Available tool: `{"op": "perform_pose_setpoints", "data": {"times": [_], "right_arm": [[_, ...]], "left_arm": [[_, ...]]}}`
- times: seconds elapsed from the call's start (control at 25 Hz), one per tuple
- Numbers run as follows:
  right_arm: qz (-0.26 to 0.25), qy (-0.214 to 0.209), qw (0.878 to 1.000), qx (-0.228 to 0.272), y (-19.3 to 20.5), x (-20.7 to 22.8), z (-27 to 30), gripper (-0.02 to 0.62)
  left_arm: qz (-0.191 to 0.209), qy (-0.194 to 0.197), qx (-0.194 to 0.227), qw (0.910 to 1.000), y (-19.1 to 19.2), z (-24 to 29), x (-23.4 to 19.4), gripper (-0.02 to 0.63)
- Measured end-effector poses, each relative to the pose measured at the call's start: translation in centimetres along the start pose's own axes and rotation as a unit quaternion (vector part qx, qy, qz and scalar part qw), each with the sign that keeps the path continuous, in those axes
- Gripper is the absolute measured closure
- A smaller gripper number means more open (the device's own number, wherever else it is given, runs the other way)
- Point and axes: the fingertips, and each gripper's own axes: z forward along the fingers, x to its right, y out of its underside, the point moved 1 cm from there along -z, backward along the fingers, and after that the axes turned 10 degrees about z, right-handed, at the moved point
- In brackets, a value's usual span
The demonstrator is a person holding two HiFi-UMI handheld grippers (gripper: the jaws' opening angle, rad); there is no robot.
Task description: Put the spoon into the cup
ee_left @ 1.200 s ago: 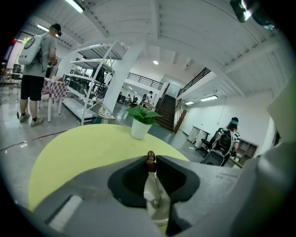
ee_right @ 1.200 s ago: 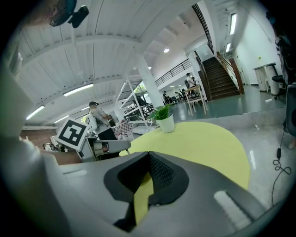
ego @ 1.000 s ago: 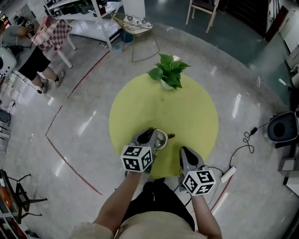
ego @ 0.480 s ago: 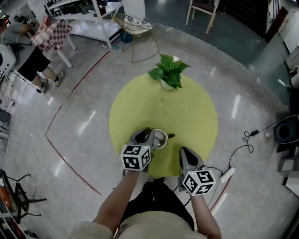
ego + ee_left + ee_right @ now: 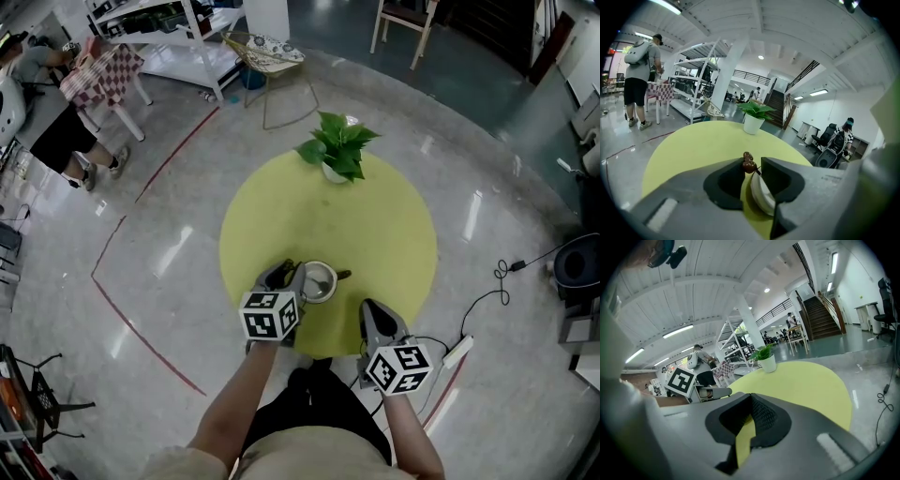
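A white cup [image 5: 320, 281] stands near the front edge of the round yellow table [image 5: 375, 216]. The spoon [image 5: 341, 275] lies in it, its dark handle sticking out over the right rim. My left gripper [image 5: 289, 274] is just left of the cup. Its jaws have just been opening and now stand apart. In the left gripper view [image 5: 752, 161] the cup's rim [image 5: 761, 194] and the spoon's brown handle end [image 5: 748, 163] show through the gap, with no pad pressing on them. My right gripper [image 5: 368, 305] hovers at the table's front edge, jaws together on nothing [image 5: 751, 397].
A potted green plant [image 5: 339, 145] stands at the table's far edge. On the floor, a power strip and cable [image 5: 459, 349] lie to the right. A wire chair [image 5: 272, 52], white shelves and a standing person [image 5: 56, 122] are at the back left.
My left gripper has drawn back a little from the cup, toward me and lower, and its jaws have spread. The right gripper has stayed put.
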Motion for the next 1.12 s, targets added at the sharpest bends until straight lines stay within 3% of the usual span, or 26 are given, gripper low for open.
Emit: {"op": "perform_pose_setpoints", "data": {"times": [0.48,1.12], "right_arm": [[0.001,-0.005,1.000,0.002,0.0,-0.3,0.0,0.594],[-0.007,-0.017,1.000,0.005,1.4,-3.3,-1.0,0.594]], "left_arm": [[-0.006,0.010,-0.018,0.9998,0.9,-0.5,-0.3,0.446],[0.006,0.002,-0.015,0.9999,2.2,-5.5,-0.3,0.456]]}}
